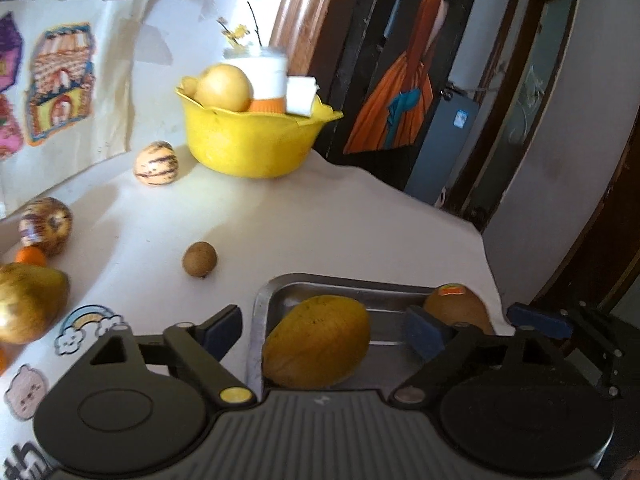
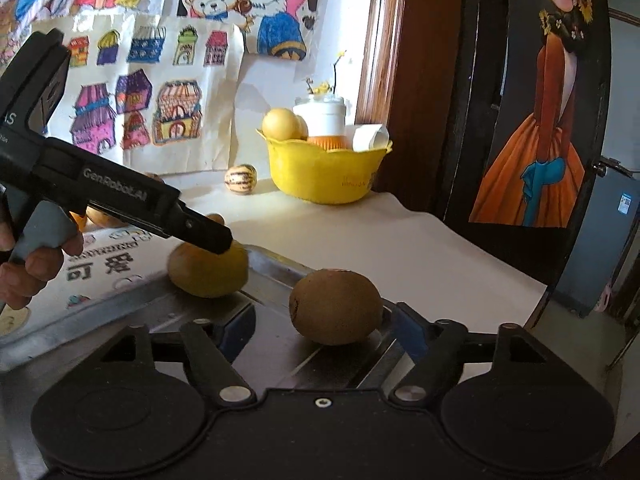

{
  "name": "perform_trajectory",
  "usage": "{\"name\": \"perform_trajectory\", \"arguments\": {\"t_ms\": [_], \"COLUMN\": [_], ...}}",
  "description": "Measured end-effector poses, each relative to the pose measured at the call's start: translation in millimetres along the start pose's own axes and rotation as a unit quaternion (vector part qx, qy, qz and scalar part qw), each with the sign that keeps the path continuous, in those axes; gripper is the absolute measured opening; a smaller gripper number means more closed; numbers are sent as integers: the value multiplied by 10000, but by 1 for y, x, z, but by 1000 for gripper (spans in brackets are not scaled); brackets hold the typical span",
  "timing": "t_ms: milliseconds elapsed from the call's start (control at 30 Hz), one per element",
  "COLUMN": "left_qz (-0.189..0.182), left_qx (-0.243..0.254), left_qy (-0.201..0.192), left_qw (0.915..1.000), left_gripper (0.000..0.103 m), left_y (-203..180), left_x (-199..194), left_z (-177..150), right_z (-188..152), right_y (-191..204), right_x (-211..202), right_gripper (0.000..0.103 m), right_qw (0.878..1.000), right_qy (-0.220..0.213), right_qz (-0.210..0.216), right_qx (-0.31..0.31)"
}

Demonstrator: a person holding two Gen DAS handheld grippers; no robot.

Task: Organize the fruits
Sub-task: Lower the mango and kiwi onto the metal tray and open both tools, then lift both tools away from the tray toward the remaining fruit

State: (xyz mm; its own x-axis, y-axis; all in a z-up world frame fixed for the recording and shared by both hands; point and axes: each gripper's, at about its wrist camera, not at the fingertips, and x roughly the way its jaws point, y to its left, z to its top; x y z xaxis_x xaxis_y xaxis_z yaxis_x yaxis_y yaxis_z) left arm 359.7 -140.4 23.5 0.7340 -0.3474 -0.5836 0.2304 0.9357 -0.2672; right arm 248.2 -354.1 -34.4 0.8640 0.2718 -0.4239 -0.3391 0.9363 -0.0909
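Note:
A yellow-orange mango (image 1: 316, 348) lies in the metal tray (image 1: 360, 286). My left gripper (image 1: 324, 334) stands open around it, with both blue pads clear of its skin. A brown kiwi (image 2: 336, 306) rests in the same tray (image 2: 120, 312) to the mango's right and carries a sticker in the left wrist view. My right gripper (image 2: 326, 332) is open on either side of the kiwi, with small gaps at both pads. In the right wrist view the left tool's black body (image 2: 120, 196) reaches over the mango (image 2: 208, 272), held by a hand (image 2: 24, 268).
A yellow bowl (image 1: 248, 140) with pears and a white cup stands at the back. On the table lie a striped melon (image 1: 156, 164), a small brown fruit (image 1: 200, 259), an apple (image 1: 48, 226) and a golden pear (image 1: 28, 300). The table edge (image 1: 480, 236) drops off at right.

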Motion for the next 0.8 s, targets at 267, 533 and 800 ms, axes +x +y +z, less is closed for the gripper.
{"name": "perform_trajectory", "arguments": {"t_ms": [267,533,800], "left_qz": [266,278,282], "left_qx": [-16,238,436], "left_qy": [-365,-410,-273], "left_qw": [9990,9985,9983], "left_gripper": [102,103,103], "left_y": [1,-6,-7], "left_x": [-56,-112,-152], "left_z": [-18,-52,-88], "right_z": [2,-2,-11], "right_y": [15,43,76], "right_x": [-48,-94,-134], "right_gripper": [102,102,102], "right_qw": [9996,9992,9995], "right_qy": [-230,-221,-134], "right_qz": [53,220,264], "right_qx": [178,256,132]}}
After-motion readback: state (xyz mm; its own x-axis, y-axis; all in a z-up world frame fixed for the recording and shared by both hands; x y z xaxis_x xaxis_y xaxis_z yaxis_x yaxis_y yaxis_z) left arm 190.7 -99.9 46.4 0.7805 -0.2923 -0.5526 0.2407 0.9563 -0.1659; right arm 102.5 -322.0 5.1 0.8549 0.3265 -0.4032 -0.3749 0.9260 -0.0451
